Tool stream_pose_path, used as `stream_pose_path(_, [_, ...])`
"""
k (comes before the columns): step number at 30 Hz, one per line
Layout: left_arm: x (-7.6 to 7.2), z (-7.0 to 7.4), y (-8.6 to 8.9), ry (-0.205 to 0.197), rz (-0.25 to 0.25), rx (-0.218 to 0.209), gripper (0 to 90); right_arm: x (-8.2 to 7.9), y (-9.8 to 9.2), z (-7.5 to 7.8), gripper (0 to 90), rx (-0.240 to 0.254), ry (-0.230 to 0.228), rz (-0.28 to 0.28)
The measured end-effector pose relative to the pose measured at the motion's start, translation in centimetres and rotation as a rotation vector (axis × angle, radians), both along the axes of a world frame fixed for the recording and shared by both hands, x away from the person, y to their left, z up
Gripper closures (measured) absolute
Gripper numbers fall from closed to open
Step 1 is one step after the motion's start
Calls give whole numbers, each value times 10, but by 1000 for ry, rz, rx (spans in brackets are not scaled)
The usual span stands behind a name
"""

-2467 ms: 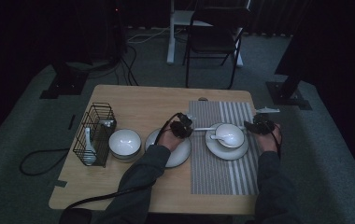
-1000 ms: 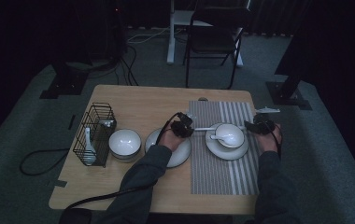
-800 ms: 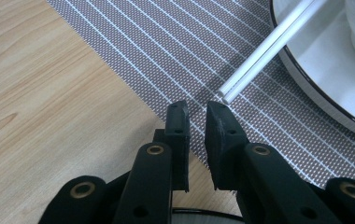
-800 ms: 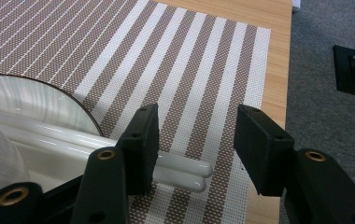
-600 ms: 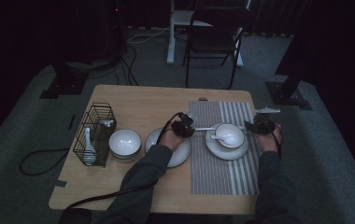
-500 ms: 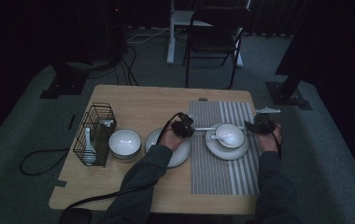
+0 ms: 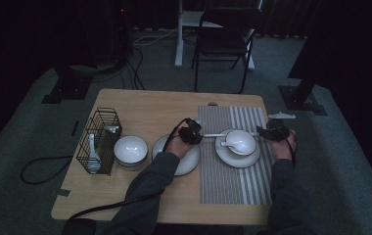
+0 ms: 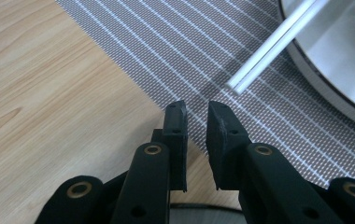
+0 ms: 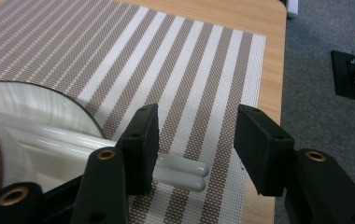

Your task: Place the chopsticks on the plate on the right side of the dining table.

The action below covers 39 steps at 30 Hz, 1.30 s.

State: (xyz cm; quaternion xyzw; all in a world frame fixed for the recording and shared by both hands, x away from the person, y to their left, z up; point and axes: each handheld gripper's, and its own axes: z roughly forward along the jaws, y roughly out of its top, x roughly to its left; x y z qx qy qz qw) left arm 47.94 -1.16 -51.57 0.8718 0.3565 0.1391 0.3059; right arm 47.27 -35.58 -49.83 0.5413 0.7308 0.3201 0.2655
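Observation:
A pair of white chopsticks (image 7: 214,135) lies across the far rim of the white plate (image 7: 225,155) on the striped placemat (image 7: 233,181). A white bowl (image 7: 245,139) with a spoon (image 7: 230,145) stands on that plate. My left gripper (image 7: 191,133) (image 8: 196,121) sits at the mat's left edge, its jaws a narrow gap apart with nothing between them. The chopsticks' thin tips (image 8: 269,51) lie just ahead of it. My right gripper (image 7: 274,131) (image 9: 196,135) stands open, and the chopsticks' thick ends (image 9: 180,172) rest on the mat between its jaws, against the left one.
A black wire basket (image 7: 98,142) holding a white spoon stands at the table's left, with a white bowl (image 7: 130,149) beside it. A second plate (image 7: 190,164) lies under the left hand. A small white object (image 7: 282,116) sits at the right edge. A folding chair (image 7: 225,29) stands beyond the table.

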Motion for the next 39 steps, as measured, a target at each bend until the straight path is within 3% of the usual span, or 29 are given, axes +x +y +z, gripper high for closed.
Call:
stream_pose_path(15, [-10,9,14,-37,6,-30,758,-26,3,9,497,13,-64,24])
stream_pose_path(24, [-12,9,16,-36,2,-37,747,-45,4,11,496,34,-101,33])
stream_pose_path(39, [-14,13,16,-49,-5,-50,746,-69,4,6,493,42,-114,40])
